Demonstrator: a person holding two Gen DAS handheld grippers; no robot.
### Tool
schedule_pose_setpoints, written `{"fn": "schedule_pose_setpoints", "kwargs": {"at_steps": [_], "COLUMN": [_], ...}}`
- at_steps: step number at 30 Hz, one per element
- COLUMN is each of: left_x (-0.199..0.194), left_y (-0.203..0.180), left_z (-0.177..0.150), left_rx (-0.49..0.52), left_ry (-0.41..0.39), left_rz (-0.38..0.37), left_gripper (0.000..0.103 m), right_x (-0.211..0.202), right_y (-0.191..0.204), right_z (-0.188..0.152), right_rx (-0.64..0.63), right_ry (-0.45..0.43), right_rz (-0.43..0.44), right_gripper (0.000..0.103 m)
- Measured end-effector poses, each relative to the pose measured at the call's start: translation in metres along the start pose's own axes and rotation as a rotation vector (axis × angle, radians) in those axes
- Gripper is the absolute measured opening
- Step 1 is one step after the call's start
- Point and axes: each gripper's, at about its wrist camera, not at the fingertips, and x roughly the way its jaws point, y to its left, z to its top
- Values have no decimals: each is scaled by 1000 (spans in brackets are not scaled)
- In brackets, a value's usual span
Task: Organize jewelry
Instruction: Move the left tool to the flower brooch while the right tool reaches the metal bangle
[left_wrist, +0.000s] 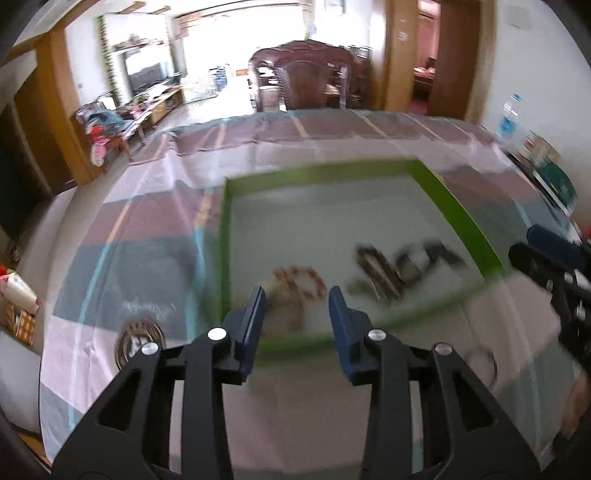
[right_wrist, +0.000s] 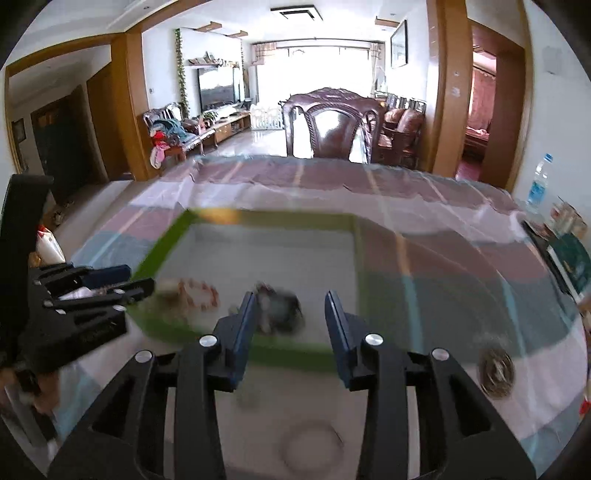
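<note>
Green-rimmed tray (left_wrist: 458, 218) sits centre frame on the striped tablecloth (left_wrist: 147, 229). Already inside, lower part of tray: red-and-white bead bracelet (left_wrist: 299, 284) and a dark chain piece (left_wrist: 388, 273).

Still outside, on the cloth: a thin ring-shaped bangle (right_wrist: 310, 446) at bottom centre of the right wrist view, and a round dark coil (right_wrist: 495, 371) at lower right. Judged roughly half done.

Left gripper (left_wrist: 297, 306) and right gripper (right_wrist: 290, 314): jaws partly apart, nothing between the pads.

Motion blur smears all jewelry; exact types uncertain.
</note>
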Motion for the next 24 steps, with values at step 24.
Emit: {"fn": "schedule_pose_setpoints", "kwargs": {"at_steps": [24], "left_x": [70], "left_y": [-58], "left_z": [-51], "left_rx": [146], "left_ry": [192], "left_rz": [-85], "left_gripper": [37], "right_x": [38], "right_y": [-10], "right_z": [-112], "right_rx": [61], "right_ry": [276], "right_rz": [53], "right_gripper": [38]}}
